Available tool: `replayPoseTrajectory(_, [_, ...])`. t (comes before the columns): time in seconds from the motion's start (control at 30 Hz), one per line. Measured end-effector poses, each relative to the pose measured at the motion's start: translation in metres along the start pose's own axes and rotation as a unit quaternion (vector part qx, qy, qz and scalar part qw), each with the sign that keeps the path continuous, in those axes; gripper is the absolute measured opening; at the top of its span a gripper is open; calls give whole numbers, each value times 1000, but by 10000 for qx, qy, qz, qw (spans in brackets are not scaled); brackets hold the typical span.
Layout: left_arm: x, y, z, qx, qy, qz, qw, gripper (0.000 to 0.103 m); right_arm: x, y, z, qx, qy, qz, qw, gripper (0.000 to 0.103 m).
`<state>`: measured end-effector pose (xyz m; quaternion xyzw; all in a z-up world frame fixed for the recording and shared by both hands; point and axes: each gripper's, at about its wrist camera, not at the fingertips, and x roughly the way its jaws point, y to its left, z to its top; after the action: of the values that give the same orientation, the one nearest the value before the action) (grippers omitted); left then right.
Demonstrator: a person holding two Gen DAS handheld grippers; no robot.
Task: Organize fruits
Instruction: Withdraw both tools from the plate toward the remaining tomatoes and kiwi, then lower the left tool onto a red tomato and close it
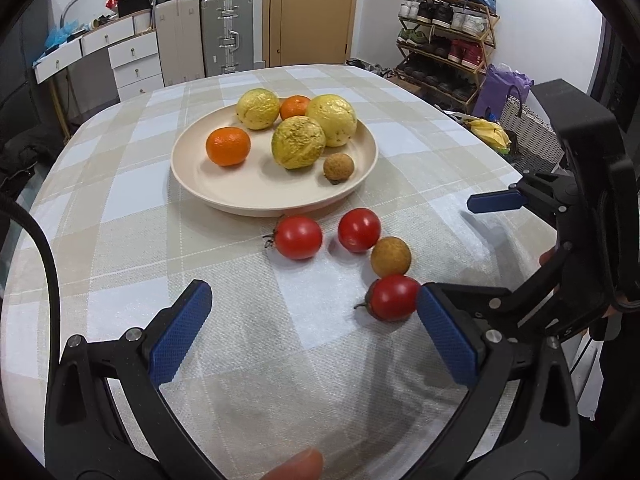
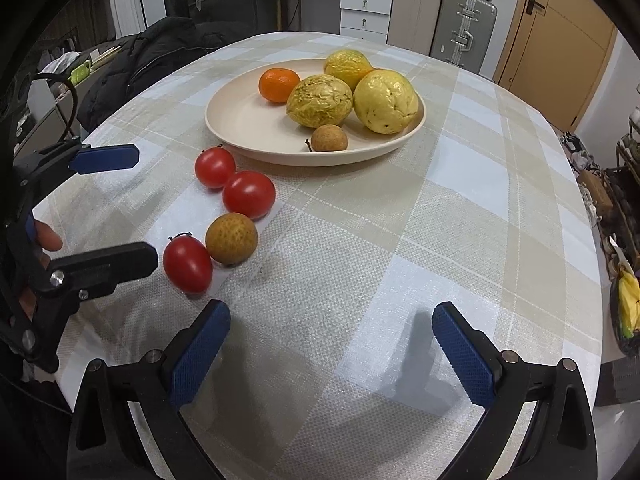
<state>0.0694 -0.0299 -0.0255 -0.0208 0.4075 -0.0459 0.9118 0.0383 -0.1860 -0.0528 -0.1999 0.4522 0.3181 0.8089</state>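
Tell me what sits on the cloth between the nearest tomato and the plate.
Between the nearest tomato and the plate, the right wrist view shows a brown longan touching that tomato, then two more tomatoes, all on the tablecloth.

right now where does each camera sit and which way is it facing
Left wrist: on the left gripper, looking across the table at the plate; own open jaws, a fingertip and the right gripper show.
Right wrist: on the right gripper, facing the plate from its other side; own open jaws and the left gripper show.
Shared: plate, three tomatoes, loose longan.
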Motion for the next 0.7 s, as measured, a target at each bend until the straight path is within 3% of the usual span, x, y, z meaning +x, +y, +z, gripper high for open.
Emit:
replayPoseTrajectory(0.27, [10, -6, -4, -150, 173, -175, 9996, 101, -1, -7, -1, 63, 9, -61, 10000, 103])
replayPoseTrajectory(0.5, [18, -13, -6, -92, 355, -401, 9985, 73, -1, -15, -1, 181, 4, -102, 9998, 103])
replayPoseTrajectory(0.63, [19, -23, -7, 89, 357, -519, 9980, 68, 0, -18, 0, 247, 1, -123, 9996, 103])
replayPoseTrajectory(0.7, [19, -27, -8, 133, 388, -595, 9974, 58, 0, -18, 1, 246, -16, -110, 9996, 103])
